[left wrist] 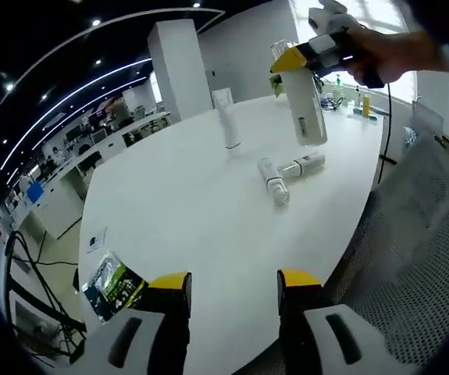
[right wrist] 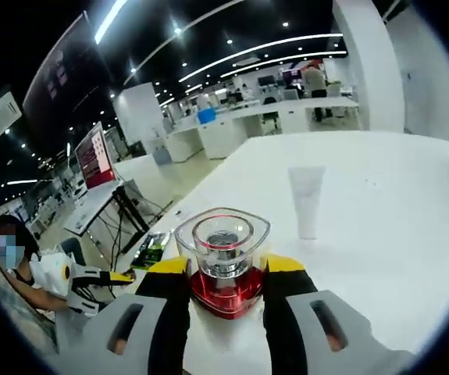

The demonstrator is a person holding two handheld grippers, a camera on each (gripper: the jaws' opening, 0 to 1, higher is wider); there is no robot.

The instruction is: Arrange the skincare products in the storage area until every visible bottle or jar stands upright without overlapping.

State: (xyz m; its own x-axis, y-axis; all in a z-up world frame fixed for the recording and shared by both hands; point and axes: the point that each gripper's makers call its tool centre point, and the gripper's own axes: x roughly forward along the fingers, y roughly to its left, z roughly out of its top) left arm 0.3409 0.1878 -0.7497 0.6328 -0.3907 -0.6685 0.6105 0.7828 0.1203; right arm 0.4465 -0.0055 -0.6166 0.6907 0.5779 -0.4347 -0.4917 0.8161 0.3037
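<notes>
Two small bottles (left wrist: 273, 181) (left wrist: 305, 164) are lying on their sides near the table's (left wrist: 169, 226) far edge, touching at one end, with a tube (left wrist: 227, 119) standing upright just beyond them. I am holding the tall bottle (left wrist: 307, 105) in my right gripper (left wrist: 293, 59), jaws closed on its clear cap, lifting it above the table. My left gripper (left wrist: 233, 285) is hanging empty, jaws wide apart. I judge the bottle rigid, smooth and slippery, and the cap grip top-heavy; the body would be safer.
</notes>
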